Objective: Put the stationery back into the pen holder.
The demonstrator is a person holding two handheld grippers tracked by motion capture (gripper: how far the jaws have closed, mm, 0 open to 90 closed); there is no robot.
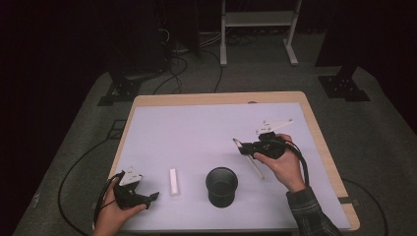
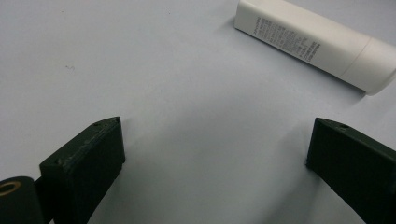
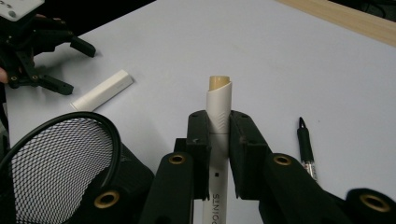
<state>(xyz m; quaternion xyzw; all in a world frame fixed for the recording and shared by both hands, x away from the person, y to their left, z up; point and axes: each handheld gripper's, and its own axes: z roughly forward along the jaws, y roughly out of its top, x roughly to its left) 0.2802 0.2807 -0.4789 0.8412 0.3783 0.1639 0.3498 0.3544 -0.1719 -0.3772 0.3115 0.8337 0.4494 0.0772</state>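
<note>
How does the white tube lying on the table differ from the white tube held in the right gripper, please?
The white tube on the table lies flat and capped, untouched; the held tube is clamped in the right gripper, raised above the table, with a tan tip showing at its slanted end. Both are slim and white with printed text.

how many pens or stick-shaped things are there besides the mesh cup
3: a white tube lying left of the cup, a white stick clamped in the right gripper, and a black pen lying on the table.
</note>
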